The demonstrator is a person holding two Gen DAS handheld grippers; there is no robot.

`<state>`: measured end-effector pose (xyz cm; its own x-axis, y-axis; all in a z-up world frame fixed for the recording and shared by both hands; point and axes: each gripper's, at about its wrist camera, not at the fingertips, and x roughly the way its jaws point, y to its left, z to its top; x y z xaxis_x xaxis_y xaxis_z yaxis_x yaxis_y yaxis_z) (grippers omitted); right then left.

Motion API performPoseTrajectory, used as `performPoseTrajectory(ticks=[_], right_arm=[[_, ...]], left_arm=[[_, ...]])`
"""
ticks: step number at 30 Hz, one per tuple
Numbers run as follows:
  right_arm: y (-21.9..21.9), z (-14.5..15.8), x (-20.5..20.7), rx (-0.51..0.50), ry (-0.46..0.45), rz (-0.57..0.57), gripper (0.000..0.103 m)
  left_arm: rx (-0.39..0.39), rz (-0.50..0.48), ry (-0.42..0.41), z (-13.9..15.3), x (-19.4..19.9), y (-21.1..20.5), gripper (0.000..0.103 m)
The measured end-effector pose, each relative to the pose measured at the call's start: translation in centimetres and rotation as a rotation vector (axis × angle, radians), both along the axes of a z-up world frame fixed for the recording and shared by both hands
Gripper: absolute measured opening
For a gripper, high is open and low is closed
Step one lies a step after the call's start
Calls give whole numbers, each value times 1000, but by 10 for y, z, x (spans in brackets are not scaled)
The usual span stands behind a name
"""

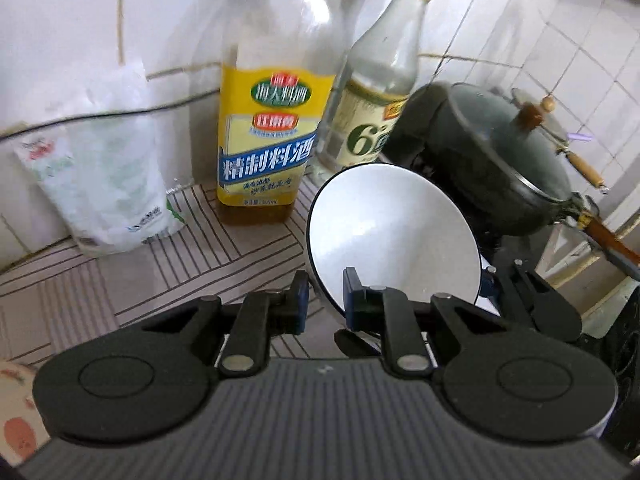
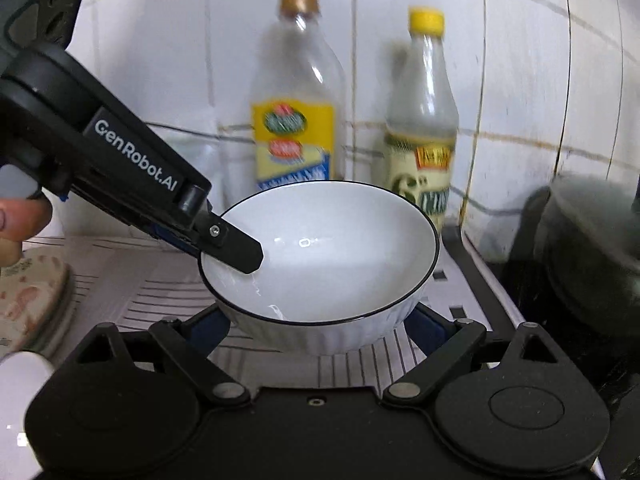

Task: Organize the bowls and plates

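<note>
A: Where is the bowl (image 2: 320,256) sitting right now?

B: Just in front of the yellow-label bottle (image 1: 272,128), and it seems to be hanging clear of the counter (image 1: 80,292). The left gripper (image 1: 325,300) is pinching its rim, one finger inside and one outside, so the bowl is tilting as that camera sees it.

A: Why the rim?

B: Probably because the wall is too wide to span there; a thin edge is all that narrow bite is taking.

A: And the right gripper (image 2: 320,334)?

B: Its fingers are standing spread on either side of the bowl's ribbed base, hugging it. I cannot tell whether the pads are pressing or only cradling.

A: Anything close by?

B: The second bottle (image 2: 424,136) is standing right of the first, and a dark lidded pot (image 1: 492,164) further right. A patterned dish (image 2: 28,292) is lying well left of the bottle.
</note>
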<state>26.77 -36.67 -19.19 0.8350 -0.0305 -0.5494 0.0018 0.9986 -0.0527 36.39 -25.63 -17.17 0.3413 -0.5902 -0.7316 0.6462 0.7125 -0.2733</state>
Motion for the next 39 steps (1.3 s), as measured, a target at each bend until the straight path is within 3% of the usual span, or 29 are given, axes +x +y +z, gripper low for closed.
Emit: performPoseTrajectory(ticks=[2,5,11,18,24,39], right_arm=[[11,12,-8,-47,-19,10,96],[19,28,-17,-35,-29,34,96],[47,52,-42,-38,-70,79,96],[74,64,-70,-31,-98,80,96],[89,65,-95,-5,-80,85,96],[101,42,-126,74,15,145,97]], left_arm=[[-18,1,7,11,-6,12,16],[-30,-5,4,30,-16,29,16],[13,-49,-30,63,-41,62,16],[74,-54,-66,78,-73,82,16],[90,-48,-46,73,-96,94,16],[148,-10,94,27,-114,114,16]])
